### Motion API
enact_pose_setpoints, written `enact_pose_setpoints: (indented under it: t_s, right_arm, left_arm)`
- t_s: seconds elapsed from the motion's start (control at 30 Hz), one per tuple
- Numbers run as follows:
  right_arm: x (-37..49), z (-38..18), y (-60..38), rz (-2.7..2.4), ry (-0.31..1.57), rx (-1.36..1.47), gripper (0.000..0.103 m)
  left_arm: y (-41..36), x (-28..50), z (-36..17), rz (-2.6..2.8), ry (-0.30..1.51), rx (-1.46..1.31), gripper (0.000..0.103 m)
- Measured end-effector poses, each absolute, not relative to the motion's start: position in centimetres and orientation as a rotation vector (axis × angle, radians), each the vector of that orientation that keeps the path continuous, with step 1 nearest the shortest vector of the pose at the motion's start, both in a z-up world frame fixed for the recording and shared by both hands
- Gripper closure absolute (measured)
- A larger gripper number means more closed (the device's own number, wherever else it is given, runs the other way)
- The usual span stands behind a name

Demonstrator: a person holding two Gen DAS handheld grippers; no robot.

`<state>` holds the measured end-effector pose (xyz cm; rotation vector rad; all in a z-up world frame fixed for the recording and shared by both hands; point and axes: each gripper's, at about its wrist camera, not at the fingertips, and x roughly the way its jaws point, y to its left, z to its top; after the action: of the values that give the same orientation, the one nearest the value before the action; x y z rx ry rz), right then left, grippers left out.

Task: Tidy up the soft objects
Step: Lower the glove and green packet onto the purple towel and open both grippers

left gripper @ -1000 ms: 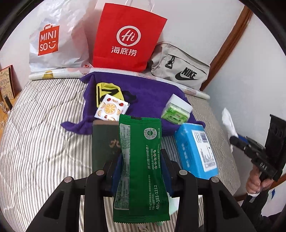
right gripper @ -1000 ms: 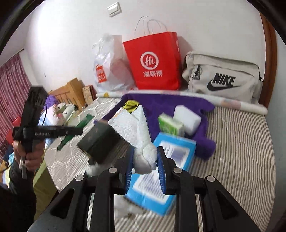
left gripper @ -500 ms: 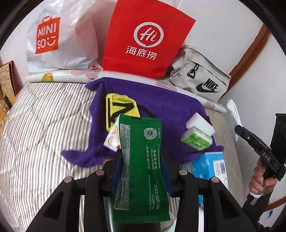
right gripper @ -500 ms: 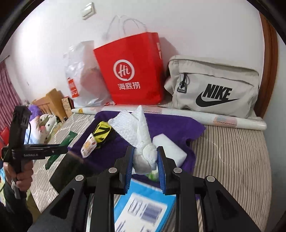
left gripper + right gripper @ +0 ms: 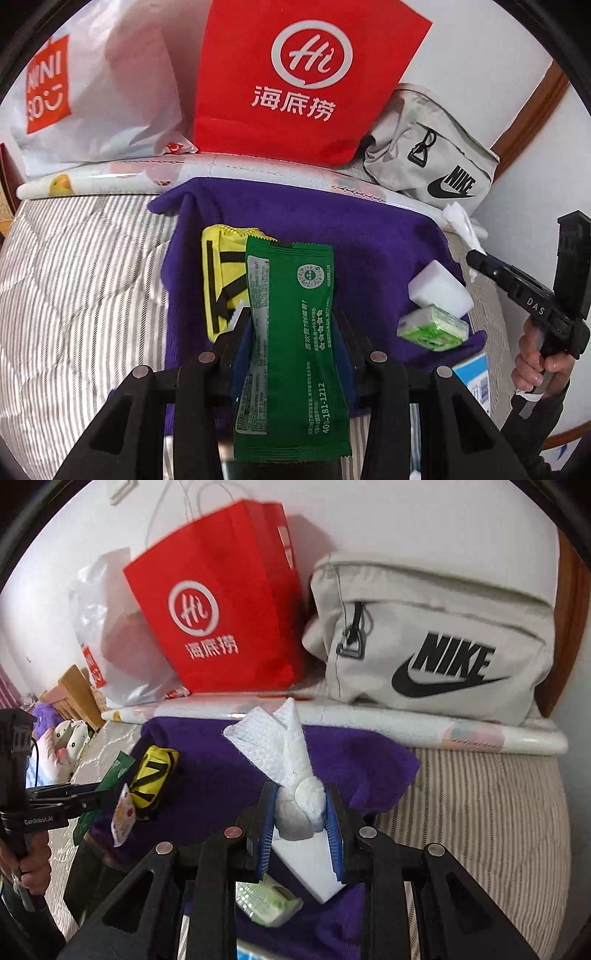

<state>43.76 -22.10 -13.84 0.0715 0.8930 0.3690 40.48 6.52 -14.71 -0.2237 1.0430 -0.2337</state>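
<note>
The left gripper's (image 5: 291,354) fingers are clamped on a green sachet (image 5: 291,350) standing upright between them, over the near edge of a purple towel (image 5: 369,236) spread on the striped bed (image 5: 74,295). The right gripper's (image 5: 300,812) fingers pinch a crumpled white tissue (image 5: 280,753) above the same towel. On the towel lie a yellow pouch (image 5: 221,280), a white sponge block (image 5: 439,291) and a green tissue pack (image 5: 432,328). Farther back, against the wall, stand a red paper bag (image 5: 295,77), a white plastic bag (image 5: 103,96) and a grey Nike bag (image 5: 436,642).

striped bed (image 5: 74,295), purple towel (image 5: 369,236) spread on it, rolled printed mat (image 5: 443,731) behind, red bag (image 5: 295,74), white plastic bag (image 5: 110,92), grey nike bag (image 5: 443,646) at the wall, blue box (image 5: 476,376) at towel's edge
</note>
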Motion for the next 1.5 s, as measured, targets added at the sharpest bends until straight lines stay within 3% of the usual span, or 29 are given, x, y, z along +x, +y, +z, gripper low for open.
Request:
enact_pose_setpoints:
  t_s: [0.53,0.7,0.9,1.13,1.5]
  right_arm:
    - [46.6,-17.1,-21.2,0.373,0.983,0.068,0.075]
    - [46.8,-17.2,-21.1,0.377,0.994,0.061,0.065]
    - [46.7,-17.2,-20.9,0.381,1.005,0.055,0.058]
    - [46.3,-16.8,-21.5,0.391,1.005,0.072,0.056]
    - [43.2,-14.2,-21.5,0.397,0.959,0.062,0.051]
  left_arm:
    - [6.3,43.6,-17.2,-0.210,1.091,-0.198,0.065]
    - [6.2,43.8,-17.6,-0.211,1.101,-0.197,0.063]
    - [6.1,44.0,-17.7,-0.217,1.118,-0.206,0.056]
    - [5.9,43.4,-16.7,-0.252,1.102,-0.223,0.033]
    - [7.3,40.5,-14.6,-0.235,1.097,-0.248,0.032]
